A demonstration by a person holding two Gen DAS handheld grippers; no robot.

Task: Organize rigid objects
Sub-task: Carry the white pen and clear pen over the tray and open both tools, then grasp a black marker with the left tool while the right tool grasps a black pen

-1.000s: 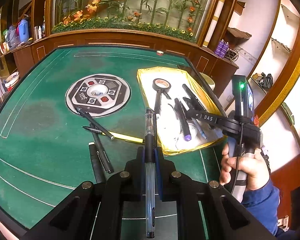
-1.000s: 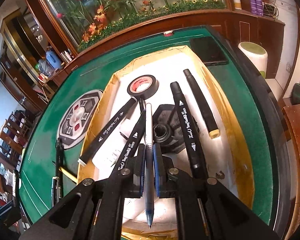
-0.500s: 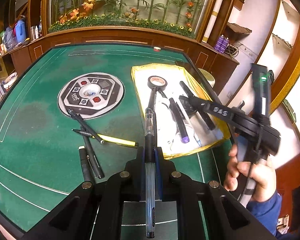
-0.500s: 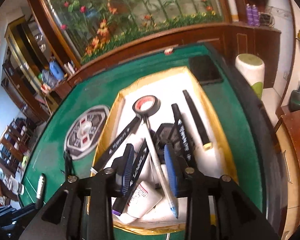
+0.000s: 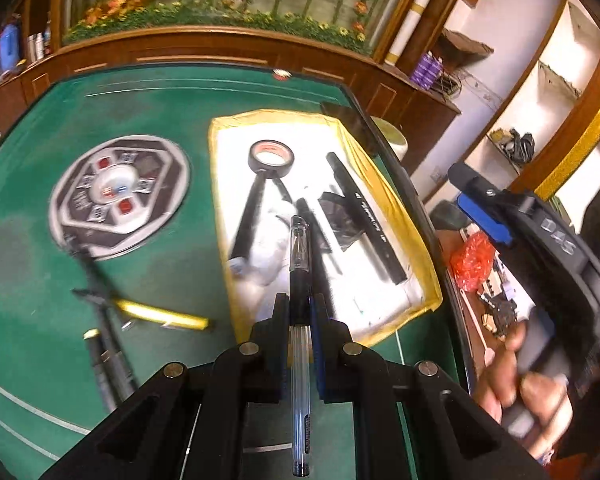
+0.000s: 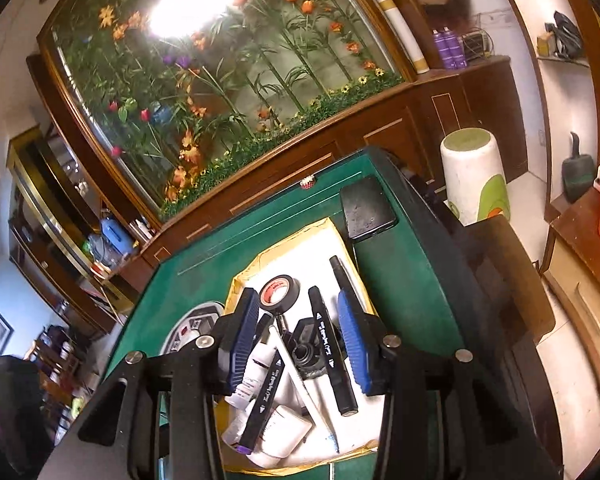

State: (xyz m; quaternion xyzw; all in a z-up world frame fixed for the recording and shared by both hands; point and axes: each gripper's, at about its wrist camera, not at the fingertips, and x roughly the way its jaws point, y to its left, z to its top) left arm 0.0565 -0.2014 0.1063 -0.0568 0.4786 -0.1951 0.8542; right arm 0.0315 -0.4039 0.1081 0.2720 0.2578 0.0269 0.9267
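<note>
Left gripper point(image 5: 299, 316) pinches a clear gel pen point(image 5: 300, 344) above the green table point(image 5: 172, 264); right gripper point(image 6: 300, 340), jaws opening and empty, hangs over the yellow-rimmed tray point(image 6: 300, 236).

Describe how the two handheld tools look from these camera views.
Both are black frames with silver bolts and ribbed blue pads. The left tool shows narrow blue strips on black fingers. The right tool has broad blue pads; its body carries white "DAS" lettering in the left view.

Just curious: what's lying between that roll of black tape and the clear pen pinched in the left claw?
In the left wrist view, black markers and a white bottle lie in the yellow tray between the tape roll and the clear pen.
</note>
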